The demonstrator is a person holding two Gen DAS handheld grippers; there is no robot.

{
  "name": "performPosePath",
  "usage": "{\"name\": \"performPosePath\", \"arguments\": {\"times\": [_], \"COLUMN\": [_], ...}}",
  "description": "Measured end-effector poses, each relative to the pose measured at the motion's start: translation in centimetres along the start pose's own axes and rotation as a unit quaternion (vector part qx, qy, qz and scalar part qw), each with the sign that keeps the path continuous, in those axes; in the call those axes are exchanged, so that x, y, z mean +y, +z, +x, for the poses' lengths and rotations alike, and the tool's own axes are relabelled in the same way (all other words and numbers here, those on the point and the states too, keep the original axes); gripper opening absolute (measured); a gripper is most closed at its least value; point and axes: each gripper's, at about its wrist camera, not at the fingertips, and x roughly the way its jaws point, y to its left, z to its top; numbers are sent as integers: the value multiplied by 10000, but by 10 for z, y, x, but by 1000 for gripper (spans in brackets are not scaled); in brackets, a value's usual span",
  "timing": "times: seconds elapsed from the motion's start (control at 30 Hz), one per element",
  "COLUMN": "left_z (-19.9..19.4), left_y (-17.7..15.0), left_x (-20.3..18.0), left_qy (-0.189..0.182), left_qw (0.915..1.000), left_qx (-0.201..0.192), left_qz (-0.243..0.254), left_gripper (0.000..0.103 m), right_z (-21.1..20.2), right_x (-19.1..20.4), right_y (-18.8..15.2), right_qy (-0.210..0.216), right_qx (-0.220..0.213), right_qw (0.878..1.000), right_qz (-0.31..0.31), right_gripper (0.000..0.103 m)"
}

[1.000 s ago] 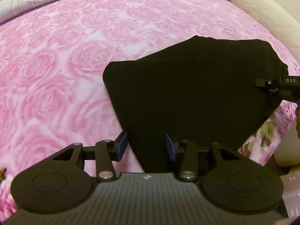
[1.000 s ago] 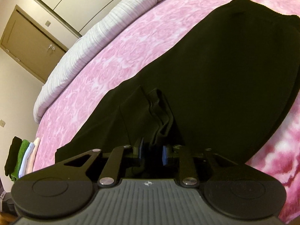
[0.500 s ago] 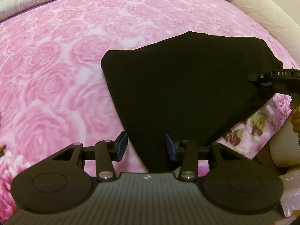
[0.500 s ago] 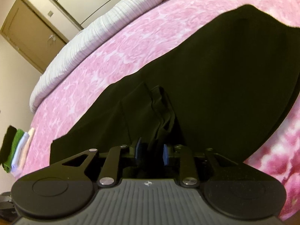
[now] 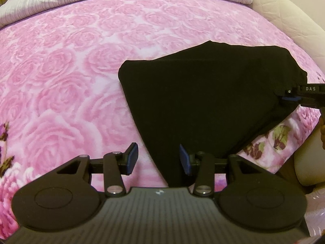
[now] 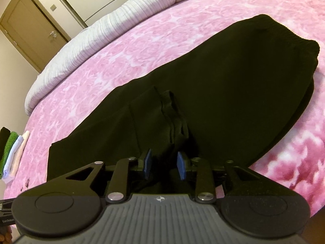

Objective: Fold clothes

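Observation:
A black garment (image 5: 203,93) lies spread on the pink rose bedspread (image 5: 61,81). My left gripper (image 5: 158,156) hangs open over its narrow near end. The cloth runs past the right finger and neither pad presses on it. In the right wrist view the same garment (image 6: 233,85) shows its ribbed waistband at the far right. My right gripper (image 6: 164,161) sits at a bunched fold (image 6: 172,118). Its jaws are opening, with cloth between them and both blue pad faces bare. That right gripper (image 5: 294,95) also shows at the garment's right corner.
A stack of folded clothes (image 6: 10,152) lies at the bed's left edge. A white ribbed cover (image 6: 101,30) runs along the far side, with a brown door (image 6: 30,30) behind it. A beige padded edge (image 5: 284,20) borders the bed, and a hand (image 5: 322,130) shows nearby.
The right gripper's jaws have widened around the bunched fold. The left gripper has shifted left of the garment's near end, so more pink bedspread shows between its fingers.

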Motion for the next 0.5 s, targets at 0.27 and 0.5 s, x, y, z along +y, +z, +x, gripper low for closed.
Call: {"name": "performPosePath", "arguments": {"times": [0.27, 0.5], "left_z": [4, 9], "left_y": [4, 7], "left_x": [4, 4], "left_qy": [-19, -120], "left_qw": [10000, 9999], "left_qx": [-26, -49], "left_qz": [-11, -6], "left_gripper": [39, 39], "right_z": [-1, 1], "right_x": [1, -1], "right_y": [-2, -2], "right_qy": [-25, 64], "right_qx": [10, -4], "right_qw": [10000, 10000], "right_qz": [-49, 62], "right_gripper": [35, 37]}}
